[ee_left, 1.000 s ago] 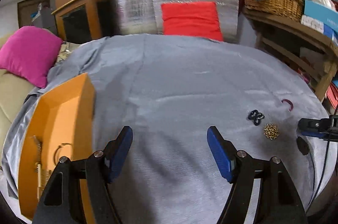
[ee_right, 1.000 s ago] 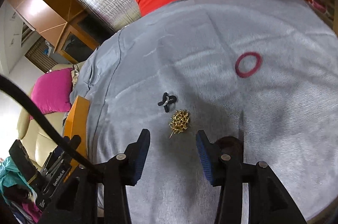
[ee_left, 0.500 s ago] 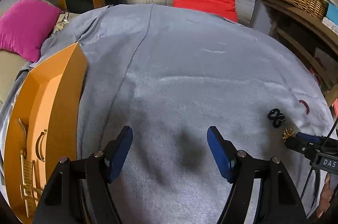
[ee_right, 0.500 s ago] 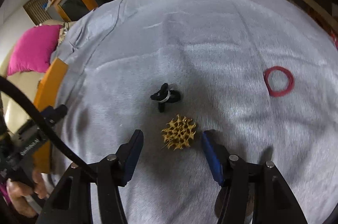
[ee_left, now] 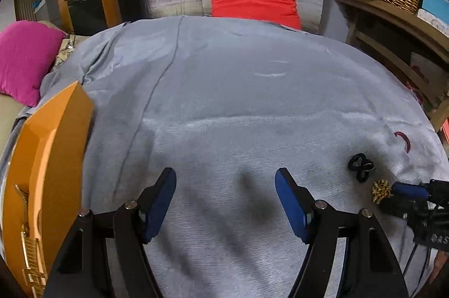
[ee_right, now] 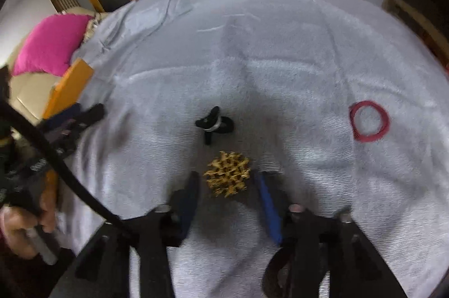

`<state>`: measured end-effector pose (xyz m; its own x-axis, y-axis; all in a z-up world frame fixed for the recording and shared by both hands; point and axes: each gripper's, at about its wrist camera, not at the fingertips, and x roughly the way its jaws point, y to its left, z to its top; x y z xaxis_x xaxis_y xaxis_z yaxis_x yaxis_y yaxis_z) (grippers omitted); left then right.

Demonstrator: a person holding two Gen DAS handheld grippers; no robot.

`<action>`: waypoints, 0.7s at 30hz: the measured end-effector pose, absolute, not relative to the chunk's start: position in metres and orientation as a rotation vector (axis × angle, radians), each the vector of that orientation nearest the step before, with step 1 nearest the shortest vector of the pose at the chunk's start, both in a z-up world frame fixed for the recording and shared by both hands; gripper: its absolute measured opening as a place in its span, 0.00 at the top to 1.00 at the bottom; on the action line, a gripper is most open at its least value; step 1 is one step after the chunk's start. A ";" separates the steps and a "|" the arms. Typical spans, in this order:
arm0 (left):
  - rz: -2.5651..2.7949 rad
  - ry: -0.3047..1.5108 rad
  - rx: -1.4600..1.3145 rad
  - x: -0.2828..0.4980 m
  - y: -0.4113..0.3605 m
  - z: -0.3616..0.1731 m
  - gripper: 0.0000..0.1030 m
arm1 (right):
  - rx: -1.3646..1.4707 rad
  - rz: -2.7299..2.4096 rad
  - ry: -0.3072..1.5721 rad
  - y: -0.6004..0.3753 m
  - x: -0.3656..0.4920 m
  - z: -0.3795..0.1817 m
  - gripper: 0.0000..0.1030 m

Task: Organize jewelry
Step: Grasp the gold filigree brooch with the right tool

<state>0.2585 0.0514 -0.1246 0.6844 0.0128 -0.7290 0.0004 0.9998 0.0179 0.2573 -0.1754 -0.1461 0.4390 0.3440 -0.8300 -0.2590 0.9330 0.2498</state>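
Right gripper [ee_right: 227, 185] brackets the spiky gold brooch [ee_right: 228, 173], not yet closed; left gripper [ee_left: 226, 197] gapes empty. Orange cardboard tray [ee_left: 45, 157] holds gold pieces; black tie [ee_right: 214, 124], red ring [ee_right: 369, 121] remain out.

We find almost no legible text. On the black body of the right claw [ee_left: 393, 192], at the lower right edge of the left wrist view, we make out pale letters "DAS", cut off by the frame edge. In the right wrist view the left claw [ee_right: 84, 115] carries a small pale label, too blurred for us to read. The boxes on the shelf [ee_left: 393, 14] show no print we can read.
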 end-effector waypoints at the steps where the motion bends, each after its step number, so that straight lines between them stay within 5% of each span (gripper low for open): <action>1: -0.001 0.820 0.016 0.260 0.049 -0.126 0.29 | 0.095 0.382 1.050 -0.176 0.255 -0.146 0.44; 9: 0.012 0.836 0.051 0.264 0.044 -0.133 0.29 | -0.072 0.364 1.011 -0.155 0.246 -0.149 0.42; 14: -0.001 0.836 0.029 0.262 0.045 -0.132 0.29 | -0.137 0.313 0.988 -0.151 0.245 -0.151 0.61; 21: -0.045 0.827 0.046 0.259 0.031 -0.130 0.29 | -0.053 0.321 0.988 -0.166 0.247 -0.146 0.64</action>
<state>0.2587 0.0313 -0.1303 0.6762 -0.0224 -0.7364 0.0581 0.9980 0.0230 0.2467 -0.1658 -0.1462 0.5072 0.2420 -0.8271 -0.2899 0.9517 0.1007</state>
